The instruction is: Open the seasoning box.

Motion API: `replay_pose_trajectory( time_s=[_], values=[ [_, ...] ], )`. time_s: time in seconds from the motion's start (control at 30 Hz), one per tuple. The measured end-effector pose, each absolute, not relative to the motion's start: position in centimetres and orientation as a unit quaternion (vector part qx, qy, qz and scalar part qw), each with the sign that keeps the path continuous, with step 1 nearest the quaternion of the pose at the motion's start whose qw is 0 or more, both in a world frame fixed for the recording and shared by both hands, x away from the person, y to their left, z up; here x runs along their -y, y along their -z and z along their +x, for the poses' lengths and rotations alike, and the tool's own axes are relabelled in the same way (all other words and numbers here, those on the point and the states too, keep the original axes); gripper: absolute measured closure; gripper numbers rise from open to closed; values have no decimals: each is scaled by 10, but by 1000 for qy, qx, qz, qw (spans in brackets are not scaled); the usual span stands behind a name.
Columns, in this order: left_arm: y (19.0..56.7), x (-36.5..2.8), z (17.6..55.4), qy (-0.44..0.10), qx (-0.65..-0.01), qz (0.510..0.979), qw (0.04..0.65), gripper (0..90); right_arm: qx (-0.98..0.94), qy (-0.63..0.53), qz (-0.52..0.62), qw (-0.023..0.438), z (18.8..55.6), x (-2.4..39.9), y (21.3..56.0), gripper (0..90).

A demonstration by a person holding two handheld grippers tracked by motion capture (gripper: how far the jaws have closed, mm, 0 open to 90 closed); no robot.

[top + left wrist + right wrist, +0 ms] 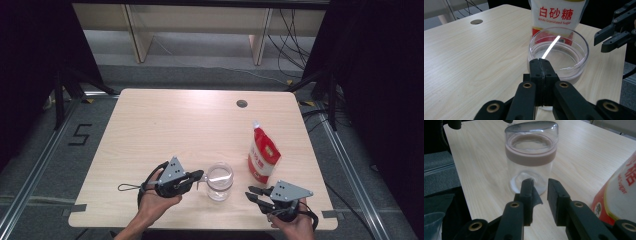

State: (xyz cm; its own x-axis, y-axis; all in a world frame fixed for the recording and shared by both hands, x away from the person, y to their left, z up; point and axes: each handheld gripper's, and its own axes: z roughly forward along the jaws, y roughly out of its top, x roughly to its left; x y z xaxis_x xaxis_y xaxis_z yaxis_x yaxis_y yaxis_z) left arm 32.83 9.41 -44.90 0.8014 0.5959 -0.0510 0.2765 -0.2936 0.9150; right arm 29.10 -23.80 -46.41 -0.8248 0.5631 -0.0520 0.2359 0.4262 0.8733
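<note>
A clear glass jar point(220, 181) with a domed clear lid and a tan band point(531, 157) stands near the table's front edge. A little white powder lies at its bottom. My left gripper point(201, 175) is shut, and its tips point(544, 62) rest against the near rim of the jar point(559, 53) with nothing seen between them. A red and white pouch of white granulated sugar point(263, 155) stands upright just right of and behind the jar. My right gripper point(251, 193) hovers in front of the pouch and points at the jar. Its jaws point(540, 183) stand a narrow gap apart and hold nothing.
The light wooden table point(165, 125) has a round cable hole point(242, 103) at the back right. Its left and back parts are bare. The front edge lies close below both hands. Dark curtains flank the table, and shelf legs point(137, 35) and cables stand beyond it.
</note>
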Motion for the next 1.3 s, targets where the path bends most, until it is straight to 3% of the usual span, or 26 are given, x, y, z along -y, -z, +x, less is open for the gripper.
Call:
replay_pose_trajectory(
  time_s=[0.47,1.3],
  values=[
    [455,-98,330,-147,-282,787,528,893,-824,-490,225,175,300,225,463,827],
    [450,-93,330,-143,-278,783,537,894,-829,-486,219,170,307,216,464,858]
  ],
)
